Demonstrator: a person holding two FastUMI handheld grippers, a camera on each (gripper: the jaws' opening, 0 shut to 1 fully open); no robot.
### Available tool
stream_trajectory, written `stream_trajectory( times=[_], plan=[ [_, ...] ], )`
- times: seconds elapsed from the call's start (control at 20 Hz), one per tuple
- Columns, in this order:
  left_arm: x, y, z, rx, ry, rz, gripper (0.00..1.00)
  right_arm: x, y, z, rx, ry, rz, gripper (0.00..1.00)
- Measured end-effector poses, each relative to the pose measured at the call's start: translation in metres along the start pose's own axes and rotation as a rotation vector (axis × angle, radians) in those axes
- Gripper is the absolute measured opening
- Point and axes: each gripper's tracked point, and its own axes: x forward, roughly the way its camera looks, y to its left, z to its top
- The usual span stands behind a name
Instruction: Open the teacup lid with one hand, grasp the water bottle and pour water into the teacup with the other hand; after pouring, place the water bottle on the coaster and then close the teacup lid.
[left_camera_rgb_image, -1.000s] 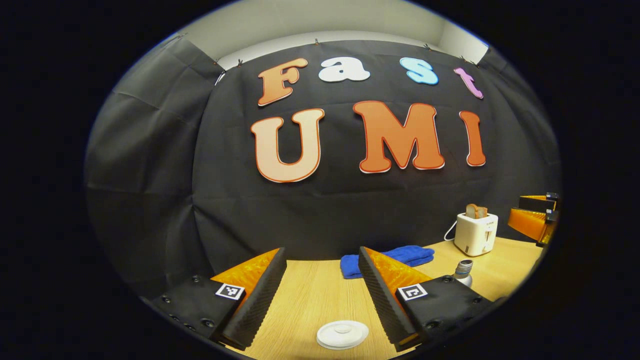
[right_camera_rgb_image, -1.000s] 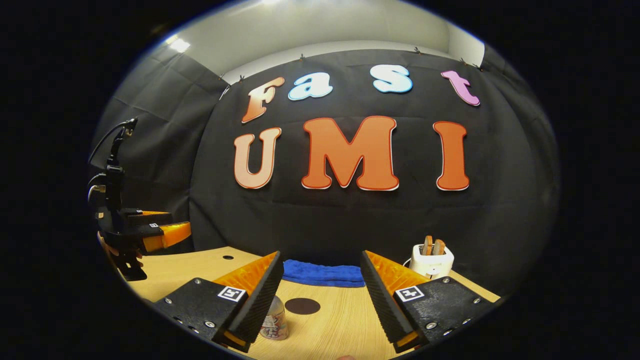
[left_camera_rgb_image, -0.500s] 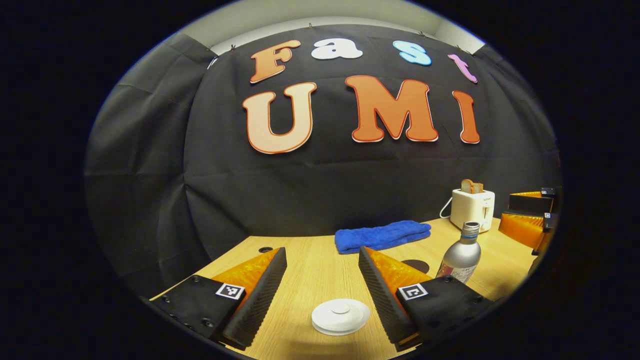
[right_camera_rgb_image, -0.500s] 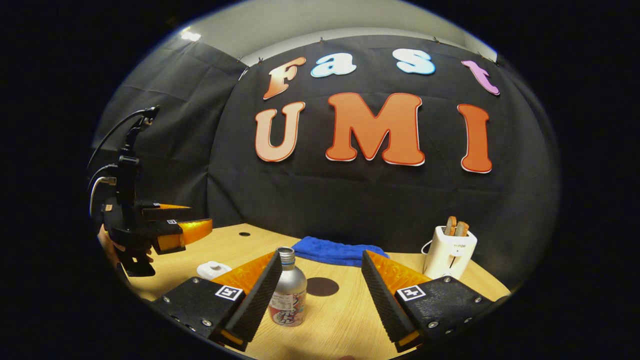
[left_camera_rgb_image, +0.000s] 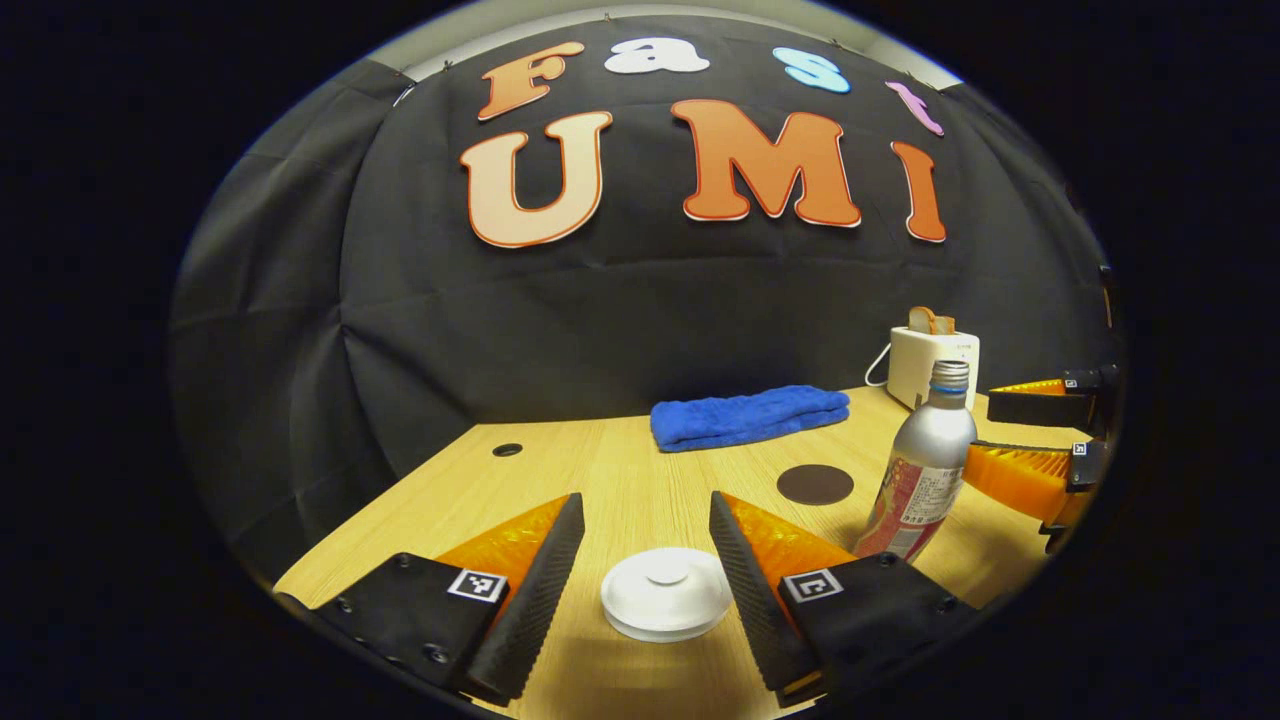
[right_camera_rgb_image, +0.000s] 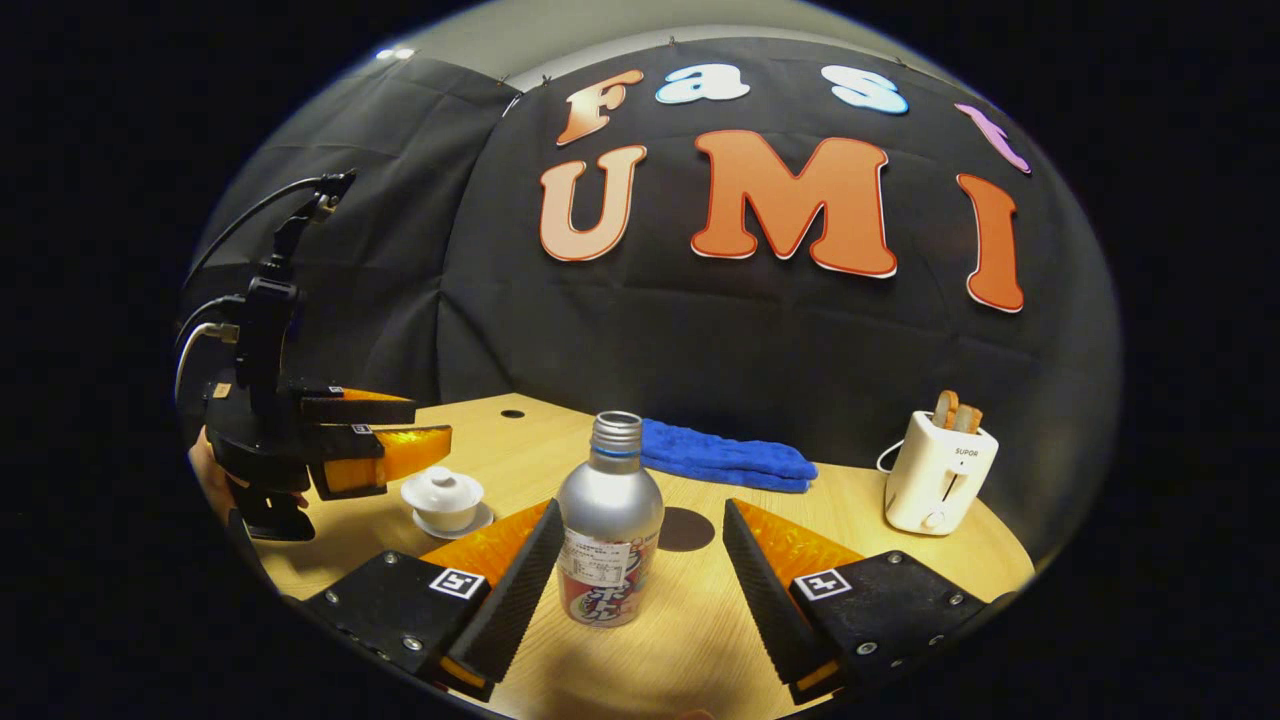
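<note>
Left gripper (left_camera_rgb_image: 640, 545) hangs over the teacup lid (left_camera_rgb_image: 666, 593), right gripper (right_camera_rgb_image: 635, 555) flanks the water bottle (right_camera_rgb_image: 608, 522), both jaws apart.

Light falls from above: a ceiling lamp glares small and bright at the upper left of the right gripper view. The wooden tabletop (right_camera_rgb_image: 690, 625) is warmly and evenly lit, the black cloth wall dim. Soft shadows lie under the white teacup lid (left_camera_rgb_image: 666, 593) and beside the metal water bottle (right_camera_rgb_image: 609, 525), which carries a pale sheen. Fisheye distortion bows the edges; focus is sharp.
</note>
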Motion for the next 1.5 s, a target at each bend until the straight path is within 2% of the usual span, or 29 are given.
stream_trajectory(
  times=[0.05, 0.1, 0.15, 0.25, 0.35, 0.5, 0.55, 0.6, 0.7, 0.75, 0.85, 0.95, 1.05, 1.15, 1.25, 1.35, 1.5],
  plan=[
    [0.002, -0.002, -0.005, 0.001, 0.016, -0.008, 0.82, 0.002, 0.002, -0.006, 0.005, 0.014, 0.007, 0.96],
    [0.004, -0.004, -0.011, 0.001, 0.029, -0.017, 0.85, 0.006, 0.004, -0.010, 0.008, 0.027, 0.011, 0.97],
    [0.007, -0.007, -0.016, -0.001, 0.034, -0.028, 0.82, 0.008, 0.005, -0.014, 0.010, 0.039, 0.016, 0.96],
    [0.010, -0.010, -0.027, -0.003, 0.059, -0.039, 0.85, 0.014, 0.008, -0.023, 0.014, 0.061, 0.028, 0.96],
    [0.016, -0.010, -0.034, -0.002, 0.083, -0.039, 0.78, 0.019, 0.011, -0.029, 0.016, 0.079, 0.038, 0.96],
    [0.017, -0.007, -0.044, 0.015, 0.115, -0.033, 0.78, 0.025, 0.014, -0.040, 0.021, 0.104, 0.048, 0.97],
    [0.020, -0.007, -0.045, 0.017, 0.120, -0.030, 0.70, 0.027, 0.015, -0.042, 0.026, 0.113, 0.051, 0.96],
    [0.024, -0.007, -0.049, 0.018, 0.129, -0.032, 0.70, 0.029, 0.016, -0.044, 0.030, 0.119, 0.054, 0.97],
    [0.025, -0.008, -0.047, 0.021, 0.130, -0.033, 0.61, 0.032, 0.016, -0.049, 0.043, 0.130, 0.059, 0.97],
    [0.025, -0.007, -0.045, 0.026, 0.126, -0.028, 0.67, 0.034, 0.016, -0.050, 0.049, 0.134, 0.061, 0.96],
    [0.028, -0.003, -0.047, 0.023, 0.130, -0.013, 0.39, 0.035, 0.016, -0.054, 0.058, 0.144, 0.064, 0.96],
    [0.029, -0.004, -0.044, 0.020, 0.123, -0.017, 0.37, 0.039, 0.017, -0.057, 0.062, 0.154, 0.065, 0.96],
    [0.029, -0.003, -0.042, 0.009, 0.112, -0.014, 0.31, 0.042, 0.017, -0.060, 0.061, 0.164, 0.066, 0.96],
    [0.030, 0.000, -0.040, 0.002, 0.095, -0.008, 0.28, 0.046, 0.018, -0.063, 0.062, 0.178, 0.066, 0.96],
    [0.028, 0.003, -0.031, -0.003, 0.065, 0.000, 0.34, 0.050, 0.020, -0.068, 0.064, 0.201, 0.067, 0.95],
    [0.027, 0.006, -0.026, -0.006, 0.043, 0.010, 0.28, 0.049, 0.021, -0.071, 0.067, 0.218, 0.066, 0.91],
    [0.024, 0.012, -0.020, -0.016, 0.017, 0.019, 0.31, 0.052, 0.023, -0.074, 0.063, 0.242, 0.052, 0.89]
  ],
)
